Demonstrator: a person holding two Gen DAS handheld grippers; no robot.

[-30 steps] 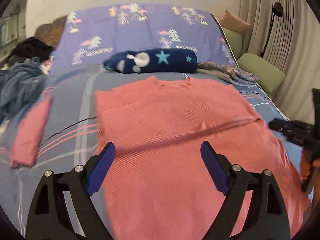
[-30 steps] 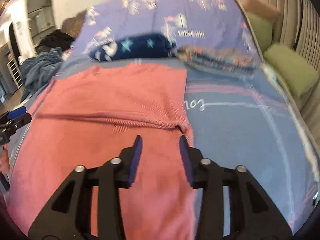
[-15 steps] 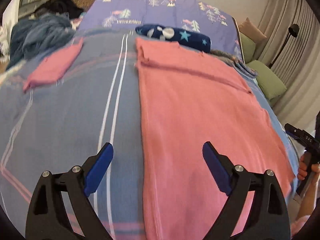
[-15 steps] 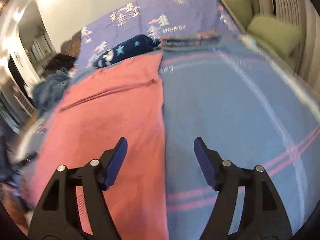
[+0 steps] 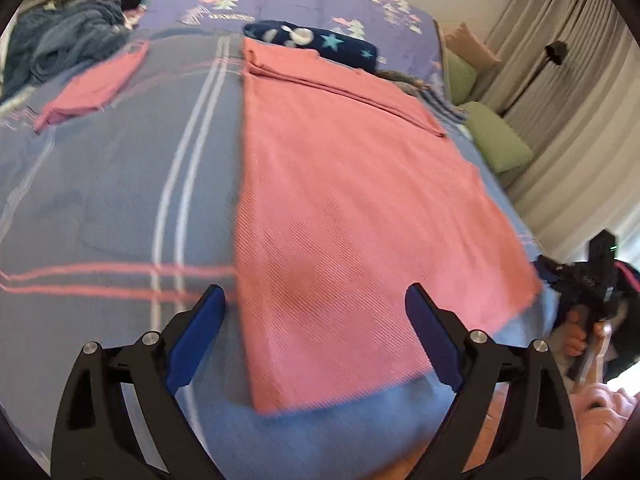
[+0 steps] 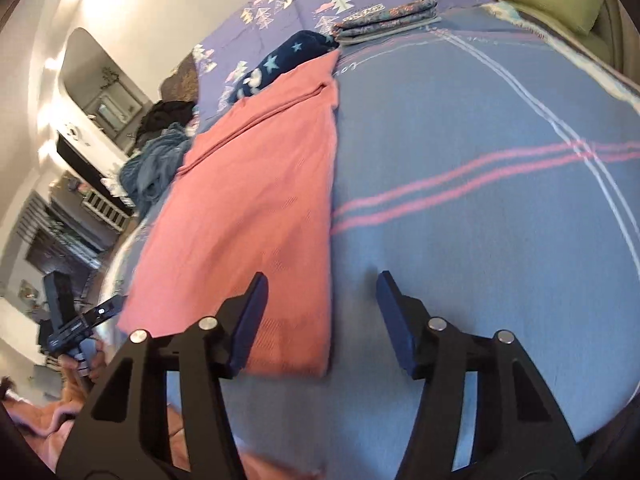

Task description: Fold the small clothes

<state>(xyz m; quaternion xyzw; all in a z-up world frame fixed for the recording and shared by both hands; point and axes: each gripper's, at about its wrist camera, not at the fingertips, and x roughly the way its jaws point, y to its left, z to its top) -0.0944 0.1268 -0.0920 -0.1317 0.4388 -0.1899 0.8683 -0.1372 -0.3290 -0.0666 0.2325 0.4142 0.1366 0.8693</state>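
Observation:
A pink knit sweater (image 5: pixel 340 200) lies flat on the blue striped bedspread (image 5: pixel 120 184), sleeves folded in, its hem toward me. It also shows in the right wrist view (image 6: pixel 256 200). My left gripper (image 5: pixel 316 328) is open and empty, hovering over the hem's left corner. My right gripper (image 6: pixel 320 316) is open and empty, over the hem's right corner. The right gripper also shows at the right edge of the left wrist view (image 5: pixel 588 284), and the left gripper shows at the left of the right wrist view (image 6: pixel 80 324).
A folded pink garment (image 5: pixel 92 88) lies at the left. A navy star-print roll (image 5: pixel 316 40) and a folded floral cloth (image 6: pixel 384 20) lie beyond the sweater's collar. A blue clothes pile (image 5: pixel 60 48) is far left. Green cushions (image 5: pixel 496 140) line the right side.
Both grippers have pulled back from mid-sweater to the hem end of the bed. The right gripper has opened wider. The sweater lies unchanged.

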